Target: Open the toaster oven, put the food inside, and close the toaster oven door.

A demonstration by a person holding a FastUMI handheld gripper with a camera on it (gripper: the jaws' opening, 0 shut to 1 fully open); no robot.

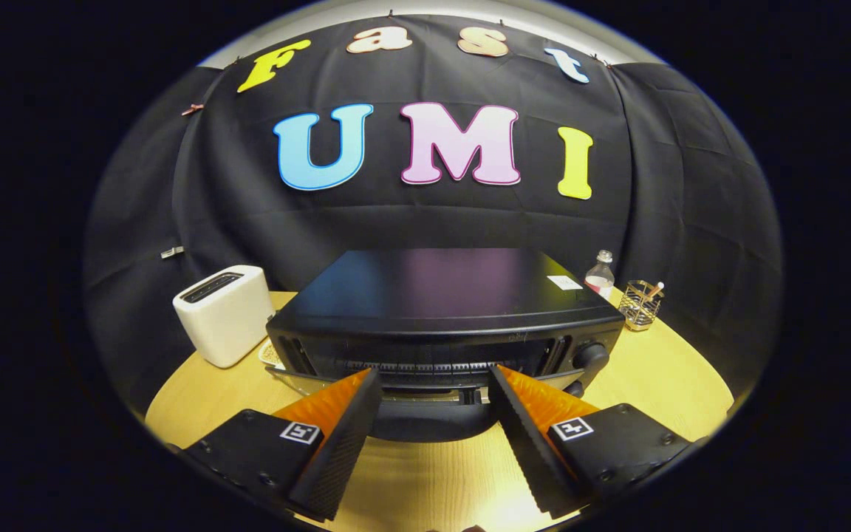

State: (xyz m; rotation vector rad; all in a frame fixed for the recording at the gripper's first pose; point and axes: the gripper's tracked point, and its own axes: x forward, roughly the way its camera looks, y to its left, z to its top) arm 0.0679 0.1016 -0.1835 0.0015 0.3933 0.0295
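A black toaster oven (440,295) stands on the round wooden table (662,377), just ahead of the fingers. Its glass door (307,380) appears lowered toward me, and a wire rack (425,366) shows in the opening. The door's dark handle (433,421) lies between my two fingers. My gripper (434,373) is open, fingers wide apart on either side of the handle and pressing on nothing. A pale, patterned plate-like item (270,355) peeks out at the oven's left front corner, mostly hidden; I cannot tell whether it holds food.
A white slot toaster (224,314) stands left of the oven. Behind the oven's right corner are a clear bottle (600,275) and a wire cup holder (641,304). The oven's control knob (589,356) is on its right front. Bare table lies right of the oven.
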